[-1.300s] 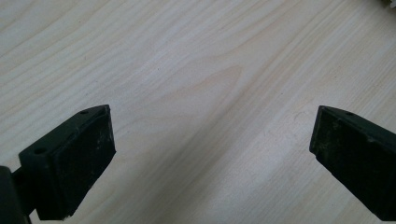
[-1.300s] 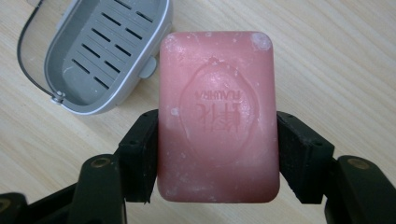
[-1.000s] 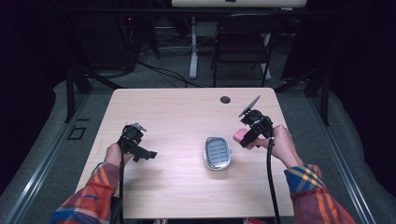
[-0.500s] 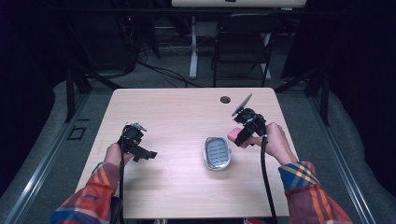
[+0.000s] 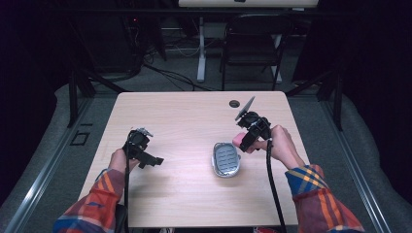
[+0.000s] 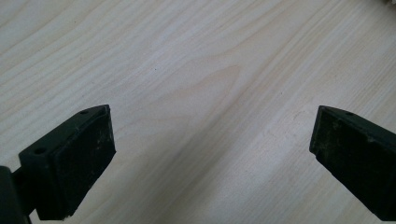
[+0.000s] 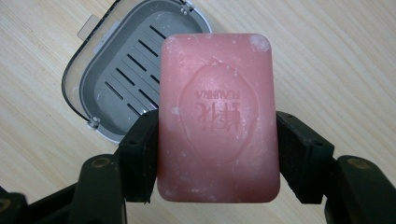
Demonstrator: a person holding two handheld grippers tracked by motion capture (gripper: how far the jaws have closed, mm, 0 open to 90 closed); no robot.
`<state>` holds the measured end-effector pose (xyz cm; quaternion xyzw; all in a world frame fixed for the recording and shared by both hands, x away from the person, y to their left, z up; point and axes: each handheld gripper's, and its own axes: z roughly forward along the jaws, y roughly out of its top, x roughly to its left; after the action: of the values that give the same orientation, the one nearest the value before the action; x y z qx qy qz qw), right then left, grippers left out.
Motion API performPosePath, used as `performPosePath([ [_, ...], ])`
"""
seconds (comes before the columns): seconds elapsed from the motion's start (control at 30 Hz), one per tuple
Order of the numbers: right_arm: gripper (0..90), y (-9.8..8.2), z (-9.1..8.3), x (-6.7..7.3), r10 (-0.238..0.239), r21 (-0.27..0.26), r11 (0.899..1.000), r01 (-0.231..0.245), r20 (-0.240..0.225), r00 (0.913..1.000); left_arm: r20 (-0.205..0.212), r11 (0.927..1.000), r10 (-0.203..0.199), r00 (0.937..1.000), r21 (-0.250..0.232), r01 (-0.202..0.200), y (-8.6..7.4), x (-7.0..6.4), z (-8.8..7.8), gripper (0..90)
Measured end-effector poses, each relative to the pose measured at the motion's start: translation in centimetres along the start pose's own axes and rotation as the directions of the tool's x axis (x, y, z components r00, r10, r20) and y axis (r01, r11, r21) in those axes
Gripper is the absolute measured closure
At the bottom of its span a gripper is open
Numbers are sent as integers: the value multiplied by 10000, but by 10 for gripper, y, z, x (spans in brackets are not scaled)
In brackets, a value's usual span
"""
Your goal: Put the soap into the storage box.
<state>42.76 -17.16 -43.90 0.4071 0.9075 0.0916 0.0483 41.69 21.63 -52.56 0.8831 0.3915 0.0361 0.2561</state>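
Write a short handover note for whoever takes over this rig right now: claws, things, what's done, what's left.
Right claw: shut on the pink soap bar, gripping its long sides, held in the air just right of the soap dish.
Left claw: open, empty, over bare table at the left.
Soap dish: grey slotted tray, empty, lying on the table in front of the right hand.
Done: soap is picked up and brought next to the dish.
Left, by the look of it: lower the bar flat into the dish and release. The left claw could steady the dish if it slides.
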Motion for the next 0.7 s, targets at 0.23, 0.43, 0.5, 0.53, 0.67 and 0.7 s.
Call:
performPosePath([
  [0.23, 372, 6, 4, 5, -225, 152, 9996, 224, 75, 9997, -9, 10000, 13, 10000, -53, -13, 0, -1, -1, 0],
  [0.43, 372, 11, 8, 9, -342, 420, 9985, 339, 69, 9994, -2, 10000, 43, 10000, -11, -43, 0, -1, -1, 0],
  [0.5, 372, 12, 10, 10, -379, 429, 9984, 377, 42, 9993, 1, 10000, 34, 10000, -16, -34, 0, 0, -1, 0],
  [0.53, 372, 13, 11, 11, -412, 342, 9986, 411, 30, 9991, 9, 10000, 28, 10000, -21, -28, 0, 0, -1, 0],
  [0.67, 371, 15, 14, 13, -439, 470, 9979, 436, 69, 9990, 3, 10000, 25, 10000, -27, -25, 0, -1, -1, 0],
  [0.7, 371, 16, 15, 14, -461, 472, 9978, 457, 86, 9989, 3, 10000, 27, 10000, -30, -27, 0, -1, -1, 0],
])
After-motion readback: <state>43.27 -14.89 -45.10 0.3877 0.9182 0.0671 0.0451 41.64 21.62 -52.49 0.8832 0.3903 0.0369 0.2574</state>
